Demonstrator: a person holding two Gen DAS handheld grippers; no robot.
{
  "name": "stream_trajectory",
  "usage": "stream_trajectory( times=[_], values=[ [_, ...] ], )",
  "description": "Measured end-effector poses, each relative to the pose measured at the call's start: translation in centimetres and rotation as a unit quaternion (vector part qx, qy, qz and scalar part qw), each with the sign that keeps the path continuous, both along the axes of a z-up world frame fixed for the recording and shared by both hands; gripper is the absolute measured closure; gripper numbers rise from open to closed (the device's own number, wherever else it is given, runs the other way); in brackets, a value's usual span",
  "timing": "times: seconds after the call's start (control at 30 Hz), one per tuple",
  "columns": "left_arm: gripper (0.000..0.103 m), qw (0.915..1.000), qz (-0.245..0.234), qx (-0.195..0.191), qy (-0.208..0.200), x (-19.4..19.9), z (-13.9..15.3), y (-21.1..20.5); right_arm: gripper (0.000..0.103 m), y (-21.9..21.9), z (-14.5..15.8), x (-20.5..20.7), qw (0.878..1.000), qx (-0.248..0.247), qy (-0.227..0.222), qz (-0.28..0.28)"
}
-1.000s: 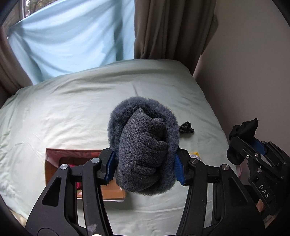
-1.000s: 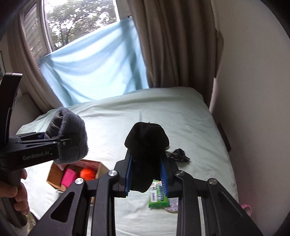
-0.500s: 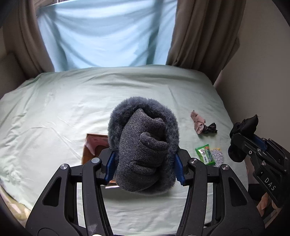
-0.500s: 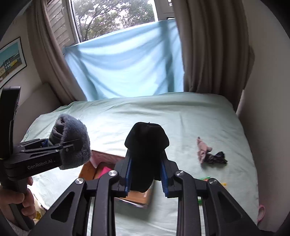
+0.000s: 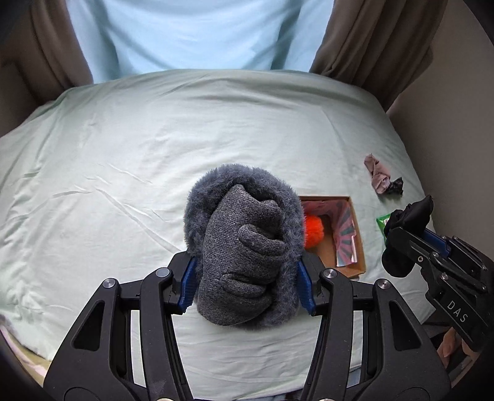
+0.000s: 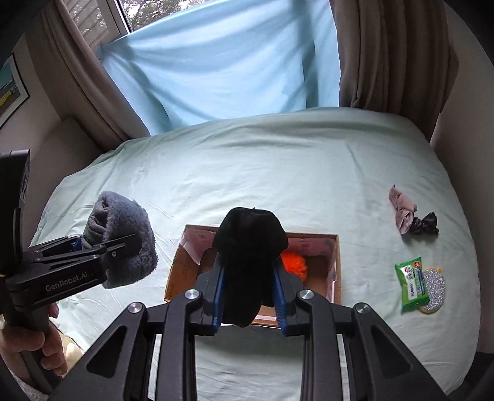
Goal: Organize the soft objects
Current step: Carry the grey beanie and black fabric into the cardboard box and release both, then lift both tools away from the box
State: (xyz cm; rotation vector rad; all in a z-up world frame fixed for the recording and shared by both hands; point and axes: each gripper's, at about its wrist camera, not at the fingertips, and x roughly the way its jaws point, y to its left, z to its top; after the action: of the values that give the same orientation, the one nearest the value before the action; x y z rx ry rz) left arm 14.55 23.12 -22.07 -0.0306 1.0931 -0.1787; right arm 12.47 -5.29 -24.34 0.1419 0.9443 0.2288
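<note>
Pale green bedding (image 6: 278,172) carries an open cardboard box (image 6: 336,271) with an orange pom-pom (image 6: 295,262) inside, while above it the left gripper (image 5: 247,282) pinches a grey furry glove (image 5: 244,246) and the right gripper (image 6: 248,296) clamps a black sock (image 6: 250,243) between its fingers.

Home bedroom, bed (image 6: 278,160) with green sheet, brown curtains (image 6: 389,52), window (image 6: 139,15)

A bed (image 6: 278,160) covered by a pale green sheet carries an open cardboard box (image 6: 336,271) near its front edge. To the right lie a pink cloth (image 6: 401,209) touching a dark cloth (image 6: 427,223). Nearer sits a green packet (image 6: 412,282) over what may be a glittery disc (image 6: 435,285).
</note>
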Motion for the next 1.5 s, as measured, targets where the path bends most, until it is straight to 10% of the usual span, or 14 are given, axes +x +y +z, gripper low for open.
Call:
stream_trajectory(
  times=[0.47,0.9,1.03,1.2,1.5],
  values=[
    [0.054,0.9948,-0.005,-0.001,0.102,5.6,-12.4,0.0,0.078,4.3,-9.4,8.2,0.994,0.004,0.113,0.008],
    [0.054,0.9871,-0.028,0.035,0.154,7.9,-17.8,-3.5,0.078,4.0,-16.1,13.4,0.978,0.038,0.203,0.002],
    [0.023,0.9867,-0.036,0.038,0.154,8.0,-17.9,-4.1,0.078,3.5,-17.1,14.7,0.972,0.056,0.229,0.013],
    [0.006,0.9884,-0.061,0.051,0.129,7.4,-16.3,-5.1,0.004,3.3,-17.6,15.0,0.963,0.092,0.251,0.031],
    [0.006,0.9897,-0.066,0.040,0.121,6.3,-14.5,-4.5,0.004,2.2,-15.7,13.5,0.971,0.072,0.227,0.019]
  ],
)
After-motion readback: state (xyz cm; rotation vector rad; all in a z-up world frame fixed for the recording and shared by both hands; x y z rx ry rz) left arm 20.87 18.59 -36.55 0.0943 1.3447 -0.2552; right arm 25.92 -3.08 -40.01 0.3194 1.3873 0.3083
